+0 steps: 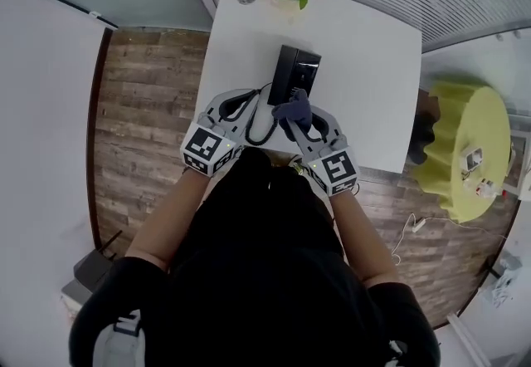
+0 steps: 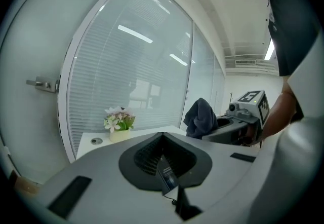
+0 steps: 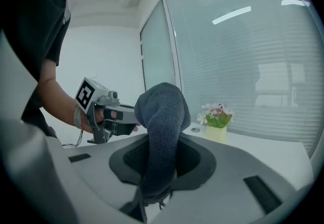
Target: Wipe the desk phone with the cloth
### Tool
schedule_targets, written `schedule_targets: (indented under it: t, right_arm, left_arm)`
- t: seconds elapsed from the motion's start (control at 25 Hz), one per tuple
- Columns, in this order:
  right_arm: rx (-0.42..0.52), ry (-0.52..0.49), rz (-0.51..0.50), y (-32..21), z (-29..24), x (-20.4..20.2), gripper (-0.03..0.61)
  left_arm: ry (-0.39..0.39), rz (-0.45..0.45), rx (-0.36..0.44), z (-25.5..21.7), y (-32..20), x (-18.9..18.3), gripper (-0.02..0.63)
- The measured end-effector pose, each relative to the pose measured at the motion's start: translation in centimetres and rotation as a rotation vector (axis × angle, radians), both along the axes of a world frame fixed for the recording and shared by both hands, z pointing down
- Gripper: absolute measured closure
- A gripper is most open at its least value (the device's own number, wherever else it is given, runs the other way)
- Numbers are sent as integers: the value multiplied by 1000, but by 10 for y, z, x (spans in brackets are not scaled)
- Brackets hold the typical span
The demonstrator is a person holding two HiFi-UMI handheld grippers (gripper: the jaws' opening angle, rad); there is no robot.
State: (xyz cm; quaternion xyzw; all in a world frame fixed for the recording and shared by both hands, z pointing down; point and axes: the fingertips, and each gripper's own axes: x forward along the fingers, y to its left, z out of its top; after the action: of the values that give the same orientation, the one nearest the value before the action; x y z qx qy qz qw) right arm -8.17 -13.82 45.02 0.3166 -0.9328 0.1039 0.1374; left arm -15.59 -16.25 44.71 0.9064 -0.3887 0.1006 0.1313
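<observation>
- Your right hand-held gripper [image 1: 302,123] is clamped on the dark blue cloth [image 3: 162,116], which stands up in a thick bunch out of the jaws
- Your left hand-held gripper [image 1: 249,101] has its jaws drawn together at the tips with nothing between them, so it carries nothing
- The desk phone [image 1: 297,73] sits on the white desk [image 1: 365,83], straight ahead of the cloth; from the head view the bunch lies right at the phone's near end, though you cannot tell there whether it touches
- The phone's long axis runs away from you, its far end leaning slightly right, so a wipe along it would be a push forward from your right side
- Your right hand is the nearer one; the left sits just left of the phone, beside its black cord [image 1: 264,129]
- The phone is a black slab with a glossy top that shows a pale glint; keys and handset are too small to make out
</observation>
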Motion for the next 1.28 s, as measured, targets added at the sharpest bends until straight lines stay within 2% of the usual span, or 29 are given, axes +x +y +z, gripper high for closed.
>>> schedule_targets:
  t: [0.24, 0.44, 0.56, 0.76, 1.12, 1.28]
  right_arm:
    - [133, -94, -2, -2, -84, 19, 480]
    - [207, -125, 18, -6, -129, 30, 480]
    - [258, -132, 23, -9, -144, 35, 480]
    - [291, -142, 40, -10, -158, 36, 480]
    - [309, -167, 54, -8, -178, 39, 480]
    - [337, -169, 50, -9, -189, 41, 480]
  left_arm:
    - [14, 63, 109, -69, 16, 27, 603]
    - [76, 76, 171, -113, 18, 47, 603]
    - [89, 70, 198, -126, 16, 52, 603]
    - [47, 112, 217, -132, 18, 53, 603]
    - [118, 97, 254, -156, 15, 57, 603]
    - [120, 95, 268, -164, 12, 62, 603]
